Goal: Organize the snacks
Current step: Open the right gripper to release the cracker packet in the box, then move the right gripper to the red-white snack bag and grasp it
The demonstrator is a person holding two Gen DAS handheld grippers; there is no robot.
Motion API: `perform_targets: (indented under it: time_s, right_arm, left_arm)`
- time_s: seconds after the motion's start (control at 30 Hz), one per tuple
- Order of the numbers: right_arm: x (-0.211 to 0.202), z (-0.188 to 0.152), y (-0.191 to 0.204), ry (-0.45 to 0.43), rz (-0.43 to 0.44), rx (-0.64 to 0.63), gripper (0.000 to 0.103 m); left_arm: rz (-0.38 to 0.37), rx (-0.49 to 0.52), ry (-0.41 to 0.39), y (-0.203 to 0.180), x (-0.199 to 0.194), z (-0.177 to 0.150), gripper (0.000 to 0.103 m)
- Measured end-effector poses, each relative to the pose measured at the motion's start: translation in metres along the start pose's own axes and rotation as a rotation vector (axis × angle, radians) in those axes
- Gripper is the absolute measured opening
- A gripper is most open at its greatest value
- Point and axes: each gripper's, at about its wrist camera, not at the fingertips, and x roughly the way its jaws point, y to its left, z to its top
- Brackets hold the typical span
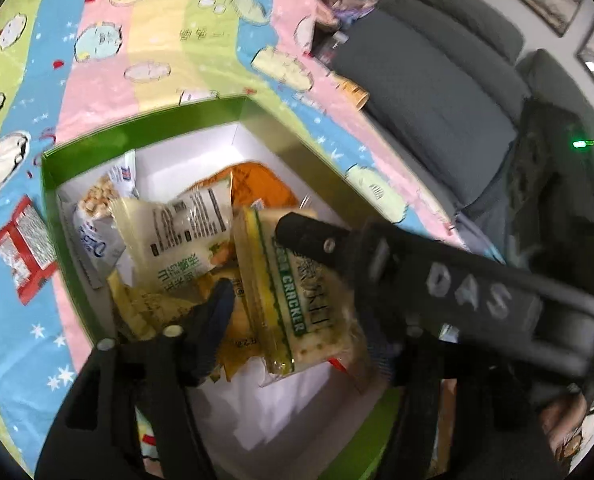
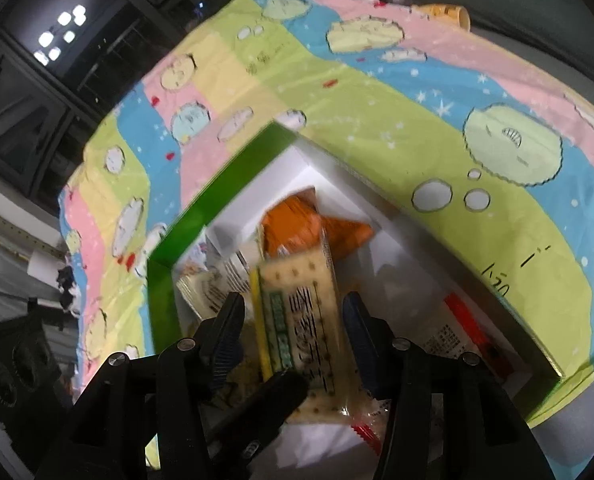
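A green box (image 1: pixel 145 128) with a white inside holds several snack packets. A cracker pack (image 1: pixel 293 292) with a green label lies on top; it also shows in the right wrist view (image 2: pixel 301 312). My right gripper (image 2: pixel 293 320) is open, its fingers either side of the cracker pack. In the left wrist view the right gripper's black body (image 1: pixel 437 276) lies across the pack. My left gripper (image 1: pixel 289 320) is over the box, with its left finger (image 1: pixel 217 312) beside the pack and its right finger hidden. An orange packet (image 1: pixel 257 184) lies at the far end of the box.
A red and white snack packet (image 1: pixel 25 252) lies on the striped pastel cloth (image 1: pixel 145 40) left of the box. A grey sofa (image 1: pixel 437 92) stands beyond the table. A yellow cup (image 2: pixel 449 14) lies at the cloth's far edge. The green box wall (image 2: pixel 225 196) rises at left.
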Motion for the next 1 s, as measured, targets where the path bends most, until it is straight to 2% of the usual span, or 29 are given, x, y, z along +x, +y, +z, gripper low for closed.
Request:
perform_targets:
  time_s: [0.07,0.17,0.3,0.37,0.5,0.63,0.77,0.93,1.0]
  right_arm:
    - [-0.008,0.002,0.001,-0.05,0.002,0.022,0.055]
    - [-0.019,0.002,0.009,-0.119,0.005,0.019,0.066]
    - [-0.028,-0.002,0.029,-0.168,0.035,-0.031,0.084]
    - [-0.03,-0.005,0.042,-0.18,0.049,-0.067,0.085]
    - [-0.027,-0.012,0.075,-0.182,0.07,-0.147,0.085]
    - [-0.015,-0.025,0.112,-0.136,0.106,-0.224,0.085]
    - [0.01,-0.041,0.147,-0.048,0.1,-0.303,0.085]
    - [0.05,-0.066,0.181,0.072,0.088,-0.419,0.085]
    - [0.07,-0.075,0.192,0.121,0.075,-0.453,0.085]
  left_arm:
    - [0.028,-0.011,-0.04,0.005,-0.018,0.001,0.068]
    - [0.053,-0.045,-0.087,0.018,-0.045,0.002,0.074]
    - [0.095,-0.078,-0.192,0.037,-0.088,-0.003,0.094]
    - [0.135,-0.084,-0.249,0.048,-0.112,-0.011,0.101]
    - [0.241,-0.15,-0.331,0.077,-0.146,-0.024,0.102]
    - [0.348,-0.233,-0.358,0.117,-0.175,-0.043,0.102]
    - [0.452,-0.323,-0.346,0.161,-0.189,-0.063,0.102]
    - [0.519,-0.364,-0.295,0.204,-0.185,-0.089,0.102]
    - [0.523,-0.38,-0.291,0.214,-0.182,-0.097,0.102]
